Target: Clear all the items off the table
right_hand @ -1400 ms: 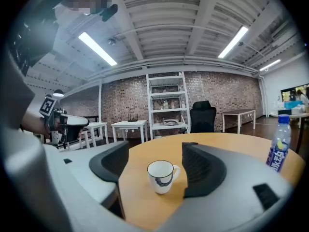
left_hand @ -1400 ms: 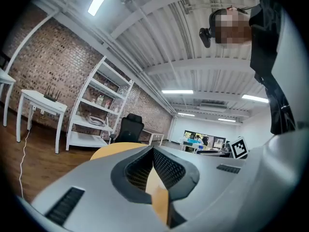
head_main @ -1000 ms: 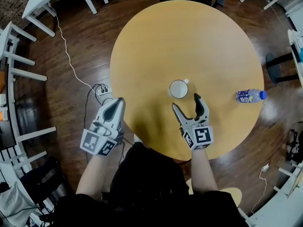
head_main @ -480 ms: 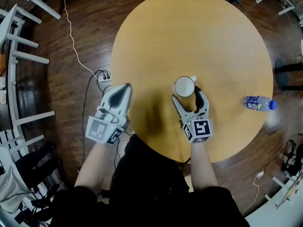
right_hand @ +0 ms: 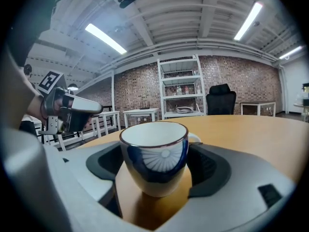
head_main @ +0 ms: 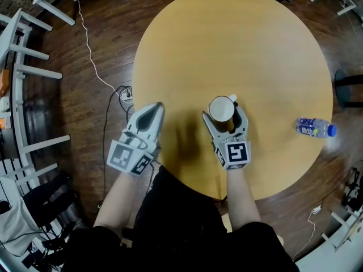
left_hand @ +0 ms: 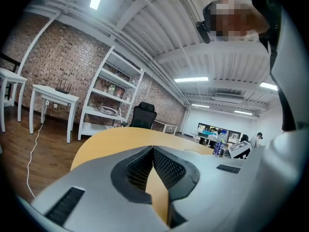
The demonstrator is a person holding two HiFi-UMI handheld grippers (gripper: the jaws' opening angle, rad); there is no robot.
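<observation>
A white cup with a blue pattern (head_main: 221, 107) stands upright on the round wooden table (head_main: 227, 38), near its front edge. My right gripper (head_main: 225, 114) is open, with one jaw on each side of the cup. In the right gripper view the cup (right_hand: 154, 153) fills the space between the pads of my right gripper (right_hand: 155, 164). My left gripper (head_main: 157, 107) is shut and holds nothing, pointing over the table's left front edge. A clear plastic bottle with a blue cap (head_main: 315, 128) lies on its side at the table's right edge.
White tables and frames (head_main: 22, 67) stand on the wooden floor at the left. A white cable runs to a power strip (head_main: 126, 94) beside the table. The left gripper (right_hand: 67, 112) shows at the left of the right gripper view. A black office chair (left_hand: 144, 115) stands beyond the table.
My right gripper has moved forward until the cup sits between its jaws. The left gripper has come forward and right to the table's edge.
</observation>
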